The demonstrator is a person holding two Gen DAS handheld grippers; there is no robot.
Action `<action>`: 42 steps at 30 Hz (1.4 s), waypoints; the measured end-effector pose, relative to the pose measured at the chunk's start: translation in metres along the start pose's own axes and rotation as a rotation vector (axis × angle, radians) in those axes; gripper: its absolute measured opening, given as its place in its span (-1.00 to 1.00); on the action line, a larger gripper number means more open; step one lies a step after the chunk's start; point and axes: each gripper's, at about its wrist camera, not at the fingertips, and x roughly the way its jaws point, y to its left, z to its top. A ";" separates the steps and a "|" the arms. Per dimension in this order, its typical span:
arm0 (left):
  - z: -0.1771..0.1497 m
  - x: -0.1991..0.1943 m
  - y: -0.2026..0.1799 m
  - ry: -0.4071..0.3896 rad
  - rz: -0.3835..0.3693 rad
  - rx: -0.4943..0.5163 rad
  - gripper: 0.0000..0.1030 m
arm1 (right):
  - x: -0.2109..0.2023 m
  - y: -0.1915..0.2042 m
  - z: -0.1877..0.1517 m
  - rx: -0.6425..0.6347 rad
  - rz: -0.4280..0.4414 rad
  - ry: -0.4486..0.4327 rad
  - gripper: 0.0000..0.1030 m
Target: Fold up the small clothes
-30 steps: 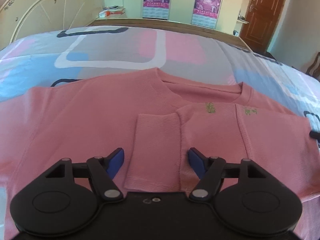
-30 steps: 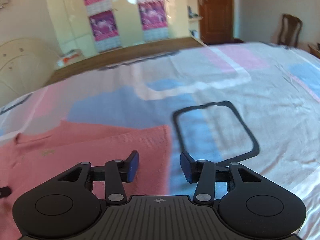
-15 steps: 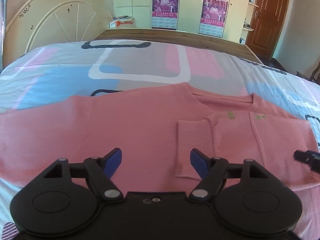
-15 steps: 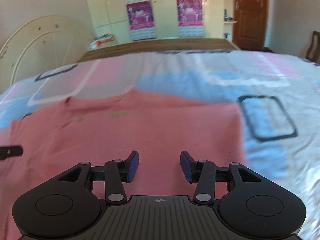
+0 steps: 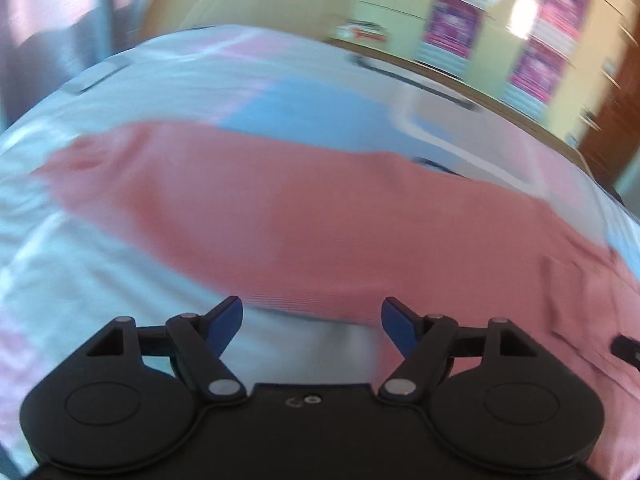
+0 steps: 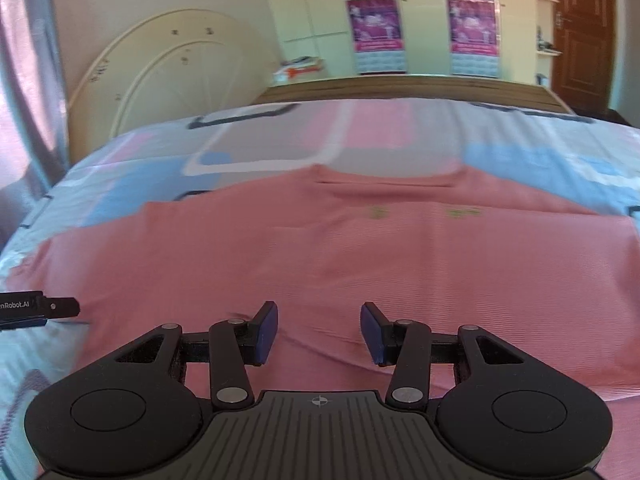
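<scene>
A pink long-sleeved top (image 6: pixel 320 248) lies flat on the bed, neckline (image 6: pixel 388 182) at the far side, with one sleeve folded across its front. My right gripper (image 6: pixel 319 330) hovers open over the top's near hem, nothing between its blue pads. In the blurred left wrist view the spread-out left sleeve (image 5: pixel 248 200) stretches across the picture. My left gripper (image 5: pixel 312 322) stands open above that sleeve's lower edge, empty. Its tip (image 6: pixel 60 306) shows at the left edge of the right wrist view; the right gripper's tip (image 5: pixel 626 346) shows at the right edge of the left wrist view.
The bedspread (image 6: pixel 272 148) is patterned in pink, blue, grey and white. A cream headboard (image 6: pixel 168 64) stands at the far left, a wooden footboard (image 6: pixel 400 86) beyond the bed, wardrobes with posters (image 6: pixel 376 32) behind, and a brown door (image 6: pixel 580 28) at the far right.
Both grippers have swept leftwards across the top. The left one went from the folded sleeve at the chest to the spread-out left sleeve; the right one from the right edge to the middle hem.
</scene>
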 end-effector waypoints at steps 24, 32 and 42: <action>0.061 0.060 0.201 -0.152 0.048 -0.388 -0.12 | 0.075 0.134 -0.001 -0.097 0.104 0.075 -0.11; 0.069 0.057 0.198 -0.190 0.021 -0.376 -0.91 | 0.110 0.155 -0.003 -0.158 0.039 0.125 -0.11; 0.095 -0.016 0.030 -0.339 -0.302 0.053 -0.91 | 0.074 0.116 0.012 -0.029 0.097 0.033 -0.11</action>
